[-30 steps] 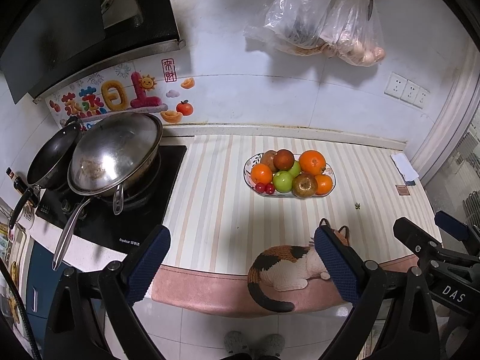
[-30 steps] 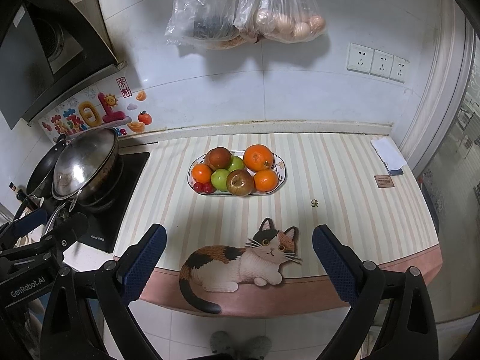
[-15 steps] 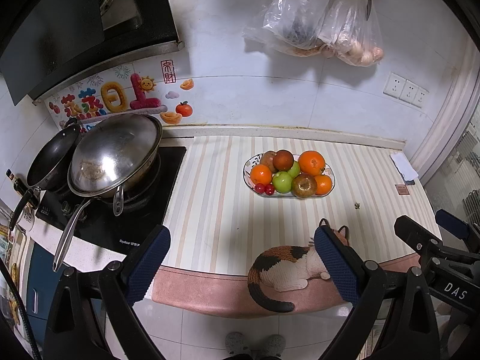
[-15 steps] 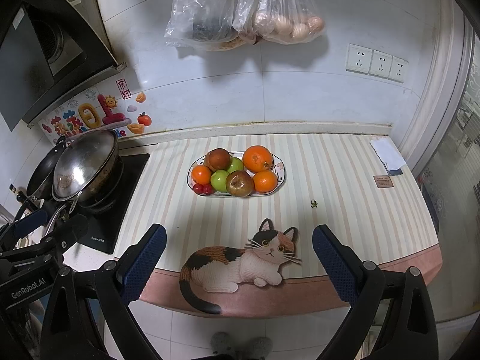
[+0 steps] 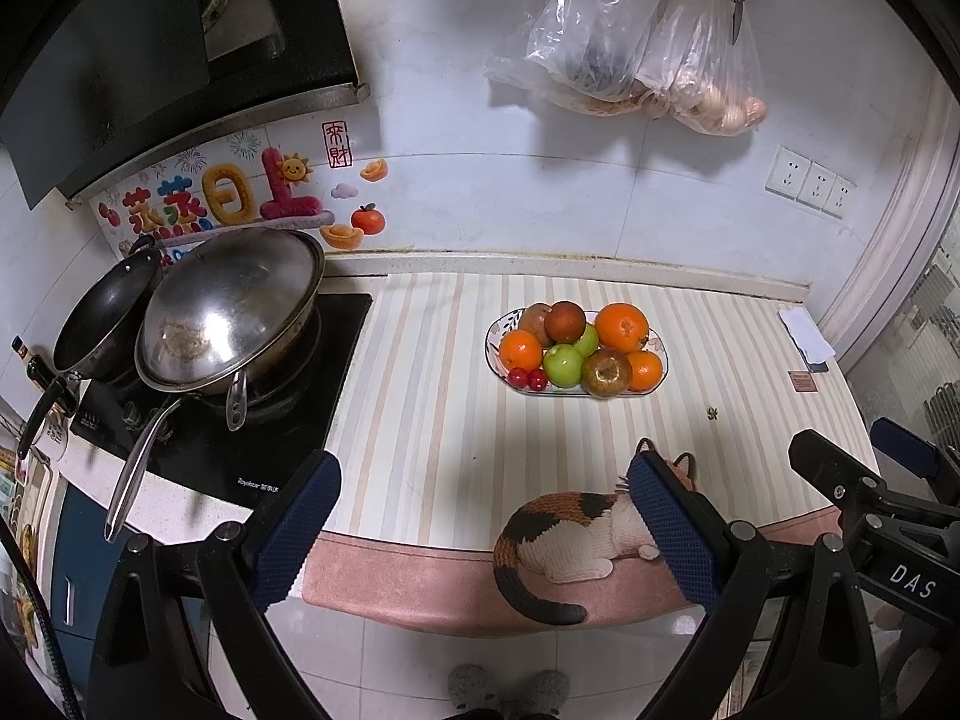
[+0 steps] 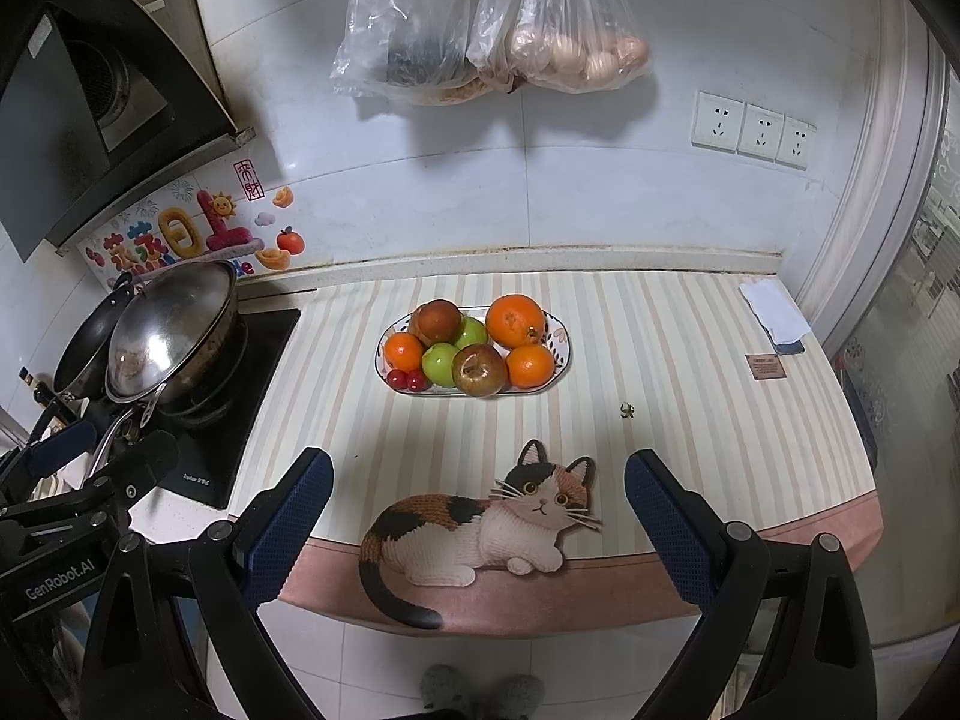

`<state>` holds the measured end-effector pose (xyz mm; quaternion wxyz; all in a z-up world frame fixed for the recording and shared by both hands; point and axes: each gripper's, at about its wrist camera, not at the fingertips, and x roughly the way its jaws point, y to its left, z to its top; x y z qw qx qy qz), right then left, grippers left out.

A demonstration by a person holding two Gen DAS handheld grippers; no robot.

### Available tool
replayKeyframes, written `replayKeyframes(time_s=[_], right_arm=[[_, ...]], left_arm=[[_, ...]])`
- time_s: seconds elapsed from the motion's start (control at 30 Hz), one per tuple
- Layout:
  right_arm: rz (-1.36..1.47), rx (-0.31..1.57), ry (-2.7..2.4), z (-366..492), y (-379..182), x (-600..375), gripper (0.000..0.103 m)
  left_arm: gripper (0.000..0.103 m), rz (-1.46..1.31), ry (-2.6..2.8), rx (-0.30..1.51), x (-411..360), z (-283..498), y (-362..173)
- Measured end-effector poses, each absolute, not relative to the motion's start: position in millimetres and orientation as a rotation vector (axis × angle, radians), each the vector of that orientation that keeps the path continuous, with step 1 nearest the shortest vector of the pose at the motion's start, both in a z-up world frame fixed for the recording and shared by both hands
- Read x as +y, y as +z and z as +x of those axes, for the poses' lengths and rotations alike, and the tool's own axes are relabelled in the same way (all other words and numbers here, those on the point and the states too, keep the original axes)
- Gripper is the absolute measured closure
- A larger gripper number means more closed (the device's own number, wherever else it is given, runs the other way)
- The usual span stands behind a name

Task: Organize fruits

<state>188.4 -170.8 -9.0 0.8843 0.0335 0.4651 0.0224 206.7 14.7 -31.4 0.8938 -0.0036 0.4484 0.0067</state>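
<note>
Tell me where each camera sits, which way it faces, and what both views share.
Left wrist: behind the open left gripper, facing the counter, stove and wok; the right gripper shows at the right edge.
Right wrist: behind the open right gripper, facing the counter; the left gripper shows at the left edge.
Shared: fruit plate, cat mat, hanging bags.

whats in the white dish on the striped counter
The dish holds a pile of fruit: three oranges, two green apples, two brownish-red apples, two cherry tomatoes at its left edge. Anything beneath the pile is covered.
</note>
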Motion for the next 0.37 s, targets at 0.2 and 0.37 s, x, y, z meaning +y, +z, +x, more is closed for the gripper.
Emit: replayKeyframes(time_s=[0.2,0.37], right_arm=[[0.071,0.967,0.047,188.2,-9.0,-171.3,0.003],[0.068,0.967,0.047,188.4,-9.0,-171.5,0.003]], left_arm=[[0.005,-0.008,0.012,0.930,14.2,207.3,-30.8],[0.005,-0.005,0.010,0.921,12.5,209.6,-27.6]])
